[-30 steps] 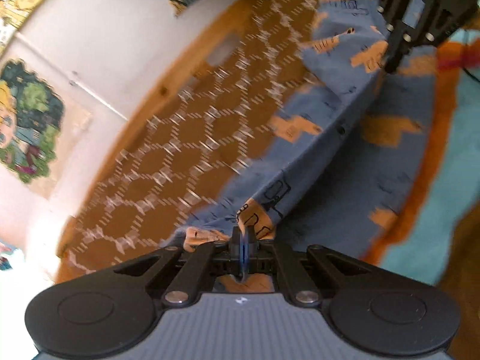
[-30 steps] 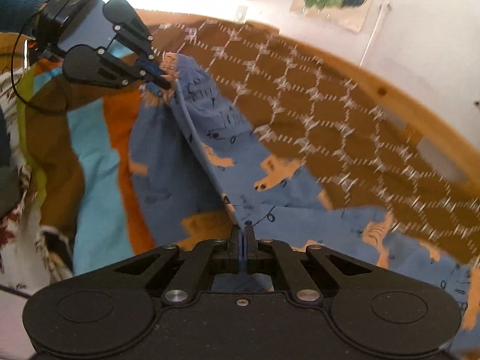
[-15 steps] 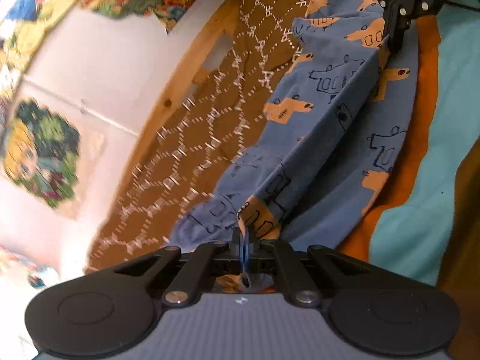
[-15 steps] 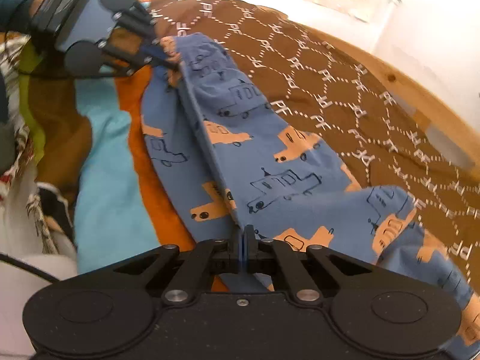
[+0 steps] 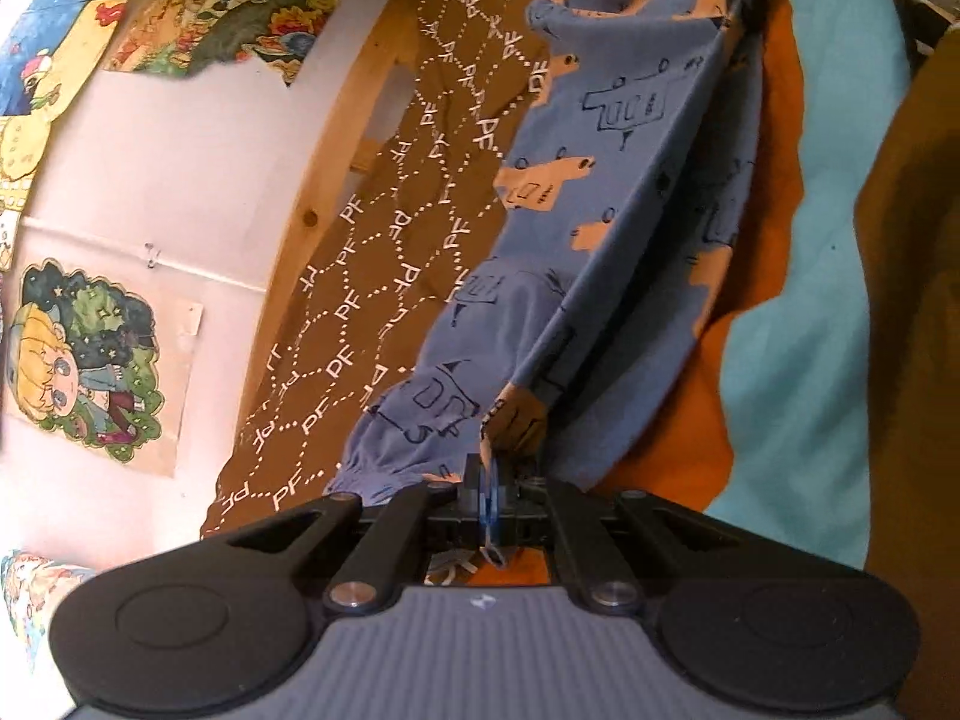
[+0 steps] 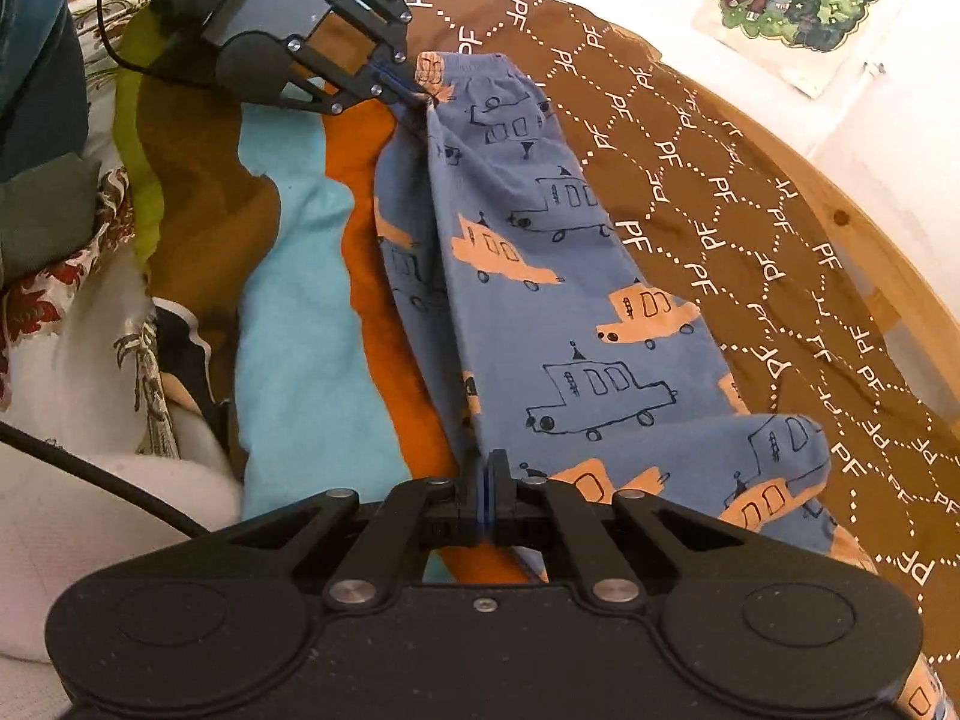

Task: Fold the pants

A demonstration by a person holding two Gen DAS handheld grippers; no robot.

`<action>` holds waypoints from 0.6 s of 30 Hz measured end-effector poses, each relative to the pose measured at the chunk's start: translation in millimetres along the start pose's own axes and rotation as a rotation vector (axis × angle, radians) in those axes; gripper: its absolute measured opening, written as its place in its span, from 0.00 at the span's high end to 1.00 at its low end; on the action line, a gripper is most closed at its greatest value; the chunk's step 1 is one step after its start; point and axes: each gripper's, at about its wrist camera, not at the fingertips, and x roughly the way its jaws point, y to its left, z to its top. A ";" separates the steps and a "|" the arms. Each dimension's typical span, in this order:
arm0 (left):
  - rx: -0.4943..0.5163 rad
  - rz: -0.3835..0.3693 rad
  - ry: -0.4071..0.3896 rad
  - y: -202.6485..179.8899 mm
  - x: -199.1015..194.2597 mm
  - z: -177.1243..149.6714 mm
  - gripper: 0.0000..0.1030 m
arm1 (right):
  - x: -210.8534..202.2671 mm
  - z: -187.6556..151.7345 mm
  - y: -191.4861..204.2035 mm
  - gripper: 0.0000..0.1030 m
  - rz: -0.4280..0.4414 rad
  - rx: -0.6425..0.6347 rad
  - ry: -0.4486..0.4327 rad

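- I am clamping my right hand-held gripper (image 6: 483, 471) fully onto one end of the folded edge of the blue cotton pants printed with orange and outlined cars (image 6: 558, 276).
- My left hand-held gripper (image 6: 414, 97) is pinching the far end of that edge, by the waistband, just as tightly.
- The pants are lying on the bed, over a brown blanket lettered "PF" (image 6: 750, 192) and an orange-and-turquoise cover (image 6: 300, 330).
- Their long axis is running straight between my two hands, so I judge both must lower together.
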 end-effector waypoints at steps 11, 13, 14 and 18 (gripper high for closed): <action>-0.244 -0.065 -0.104 29.0 -22.8 -4.4 0.16 | -15.3 -17.1 -29.1 0.27 -0.067 0.223 -0.019; -0.353 -0.085 -0.126 42.8 -27.8 -2.2 0.12 | -25.2 -30.6 -42.6 0.22 -0.137 0.339 -0.018; -0.404 -0.101 -0.130 49.4 -25.8 0.9 0.12 | -31.4 -39.8 -50.3 0.21 -0.186 0.419 -0.014; -0.639 -0.198 -0.138 69.4 -9.2 25.5 0.03 | -63.6 -81.9 -82.6 0.06 -0.320 0.845 -0.048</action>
